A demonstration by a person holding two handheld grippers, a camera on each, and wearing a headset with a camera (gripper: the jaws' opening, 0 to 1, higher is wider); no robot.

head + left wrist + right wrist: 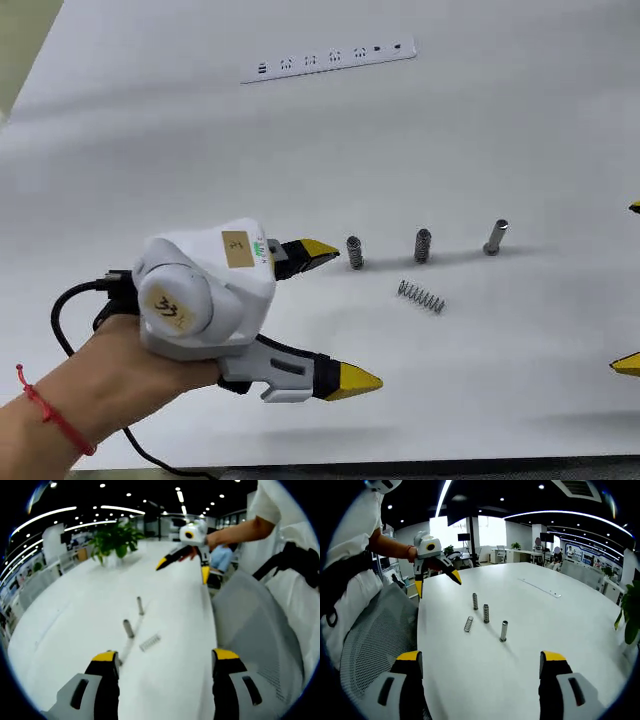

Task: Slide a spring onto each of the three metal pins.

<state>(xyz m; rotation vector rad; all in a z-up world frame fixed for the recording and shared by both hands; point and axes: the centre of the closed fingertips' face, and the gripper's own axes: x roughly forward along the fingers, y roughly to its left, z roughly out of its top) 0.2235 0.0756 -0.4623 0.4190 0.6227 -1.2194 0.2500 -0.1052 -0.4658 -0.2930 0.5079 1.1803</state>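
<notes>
— On the counter (150, 150), what's standing?

— Three metal pins are standing upright in one row, well apart from the power strip (330, 60) lying at the far side. First pin (354, 252) and middle pin (423, 245) are each standing spring-sleeved. Bare pin (496, 237) is standing at the right end of the row, nothing on it.

— Third spring?

— Loose spring (420, 296) is lying flat on the counter on the person's side of the row. It's sitting closest to middle pin and touching no pin.

— Left gripper?

— A hand (110, 370) is holding the left gripper (340, 315) over the counter, with a black cable (62, 310) trailing off its back. Jaws are gaping wide, gripping nothing. The far yellow tip is pointing at first pin, just beside it; can't tell if it's touching. In the left gripper view that pin is peeking out beside the left-hand jaw, and loose spring (150, 642) is lying ahead between the jaws.

— Right one?

— Right gripper (632, 288) is showing two yellow tips at the right edge of the head view, well apart from bare pin. In the right gripper view its jaws are spread wide too, holding nothing. Bare pin (503, 631) is standing nearest ahead, with the two sleeved pins and loose spring behind it. The left gripper (437, 572) is hanging beyond them, above a grey mesh chair (370, 640).
</notes>
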